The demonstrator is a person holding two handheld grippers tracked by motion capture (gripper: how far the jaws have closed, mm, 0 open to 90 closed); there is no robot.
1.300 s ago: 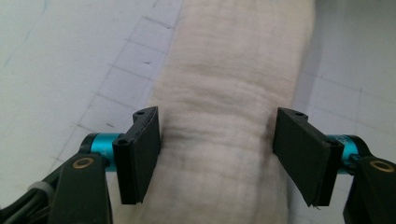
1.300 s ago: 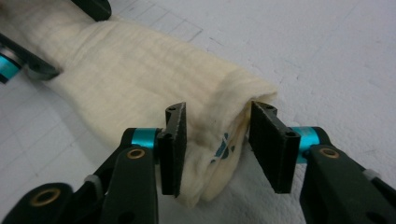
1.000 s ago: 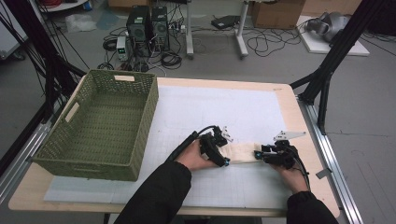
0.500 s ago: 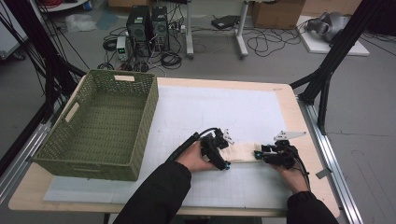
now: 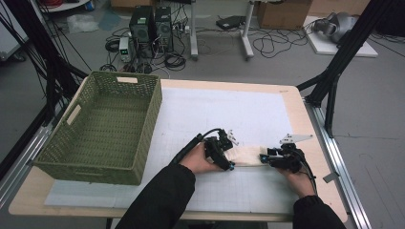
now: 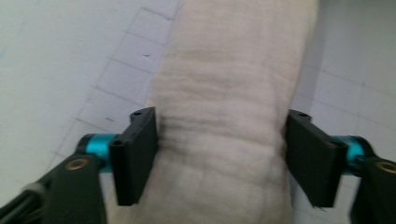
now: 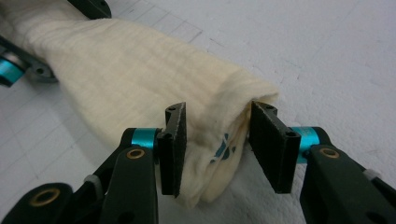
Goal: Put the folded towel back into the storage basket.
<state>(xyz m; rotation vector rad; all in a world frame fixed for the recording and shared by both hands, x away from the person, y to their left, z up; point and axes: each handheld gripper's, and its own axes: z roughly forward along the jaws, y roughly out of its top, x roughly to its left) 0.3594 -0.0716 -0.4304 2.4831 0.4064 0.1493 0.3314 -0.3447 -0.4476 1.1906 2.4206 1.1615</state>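
Observation:
A rolled cream cloth (image 5: pixel 246 155) lies across the white gridded mat (image 5: pixel 229 114), between my two grippers. My left gripper (image 5: pixel 228 162) straddles the roll's left part. In the left gripper view its jaws have just been closing, and the pads (image 6: pixel 135 158) lie against both sides of the cloth (image 6: pixel 224 93). My right gripper (image 5: pixel 264 157) holds the roll's right end. In the right gripper view the right gripper (image 7: pixel 218 140) pinches the cloth's folded end (image 7: pixel 116 74), where a small blue mark shows. The left gripper (image 7: pixel 18 65) is at the far end.
A green woven basket (image 5: pixel 153 109) stands on the table's left side, its near wall close to the left forearm. The mat stretches bare behind the cloth toward the far edge. A black stand leg (image 5: pixel 329 95) rises off the table's right rear corner.

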